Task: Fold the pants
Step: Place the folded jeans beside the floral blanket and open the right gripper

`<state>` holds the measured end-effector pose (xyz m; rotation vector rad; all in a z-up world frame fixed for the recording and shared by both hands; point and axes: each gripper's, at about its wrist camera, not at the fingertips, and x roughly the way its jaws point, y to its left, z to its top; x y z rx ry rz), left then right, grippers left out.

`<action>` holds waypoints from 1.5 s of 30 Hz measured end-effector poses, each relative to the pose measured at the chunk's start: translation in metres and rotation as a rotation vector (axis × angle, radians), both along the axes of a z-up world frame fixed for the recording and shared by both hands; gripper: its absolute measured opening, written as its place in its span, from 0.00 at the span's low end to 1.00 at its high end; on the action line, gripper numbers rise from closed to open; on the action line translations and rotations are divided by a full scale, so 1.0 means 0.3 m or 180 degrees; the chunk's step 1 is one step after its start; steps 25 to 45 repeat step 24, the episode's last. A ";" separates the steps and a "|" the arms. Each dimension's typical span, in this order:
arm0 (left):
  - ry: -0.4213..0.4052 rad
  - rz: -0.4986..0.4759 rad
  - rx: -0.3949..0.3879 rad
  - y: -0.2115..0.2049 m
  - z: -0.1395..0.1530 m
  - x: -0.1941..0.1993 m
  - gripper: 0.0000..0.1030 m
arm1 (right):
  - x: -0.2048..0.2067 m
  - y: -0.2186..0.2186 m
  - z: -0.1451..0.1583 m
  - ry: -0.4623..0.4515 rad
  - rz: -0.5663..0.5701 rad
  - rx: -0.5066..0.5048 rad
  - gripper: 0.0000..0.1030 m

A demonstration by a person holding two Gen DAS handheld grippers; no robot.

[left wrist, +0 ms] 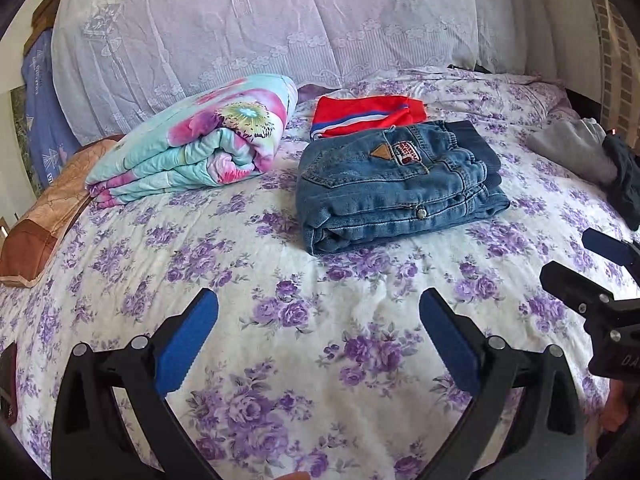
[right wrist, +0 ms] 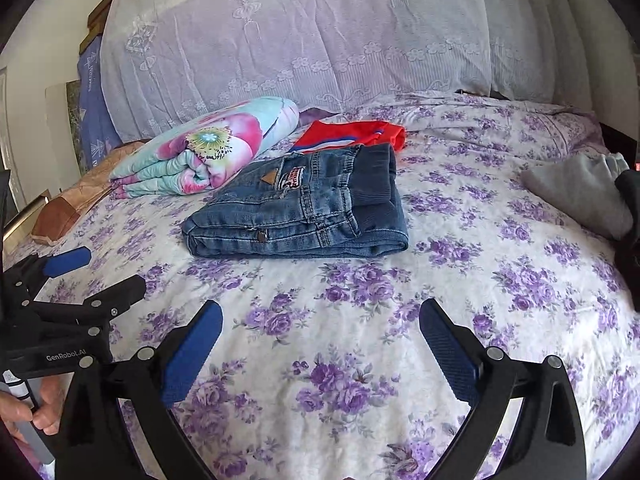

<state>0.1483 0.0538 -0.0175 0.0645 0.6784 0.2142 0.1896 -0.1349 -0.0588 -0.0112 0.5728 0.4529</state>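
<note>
Neatly folded jeans (left wrist: 396, 184) lie on bedsheet (left wrist: 280, 320).

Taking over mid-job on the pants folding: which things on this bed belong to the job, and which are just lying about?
Job:
- folded jeans
- left claw, open, holding nothing
- right claw, open, holding nothing

Lying about:
- red striped garment, behind the jeans
- rolled floral quilt
- grey garment
- dark garment
- brown pillow
- lace cover
</note>
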 end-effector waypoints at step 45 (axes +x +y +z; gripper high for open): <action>-0.0084 -0.0011 -0.0195 0.025 0.020 -0.009 0.95 | 0.007 0.017 -0.012 0.0058 0.0007 -0.0120 0.96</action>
